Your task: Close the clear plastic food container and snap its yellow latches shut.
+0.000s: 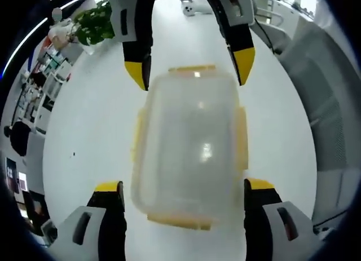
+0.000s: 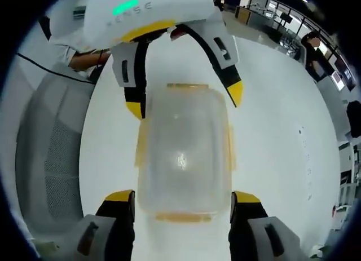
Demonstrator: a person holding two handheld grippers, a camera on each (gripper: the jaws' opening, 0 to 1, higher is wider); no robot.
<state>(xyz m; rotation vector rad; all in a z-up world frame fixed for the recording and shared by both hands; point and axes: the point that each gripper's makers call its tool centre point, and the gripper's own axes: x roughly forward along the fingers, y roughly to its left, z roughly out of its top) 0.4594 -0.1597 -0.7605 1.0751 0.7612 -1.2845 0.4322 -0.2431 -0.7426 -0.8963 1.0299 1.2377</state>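
Across the middle of both views I see the white table [image 1: 84,137] spreading wide, the biggest thing in frame. On it, dead centre of the left gripper view, lies the clear plastic container [image 1: 189,154], lid on top, with yellow latches [image 1: 241,138] showing along its edges; I cannot tell whether they are snapped down. In the right gripper view the same container [image 2: 183,154] sits centre frame too.

My left gripper [image 1: 183,187] rises from the bottom of its view, jaws spread wide, one on each side of the container's near end, holding nothing. My right gripper [image 2: 183,196] does likewise at the bottom of its view, jaws wide and straddling the opposite end. Each one appears at the top of the other's view, facing it.

In the upper left of the left gripper view, a small green plant [image 1: 96,24] stands at the table's far edge.
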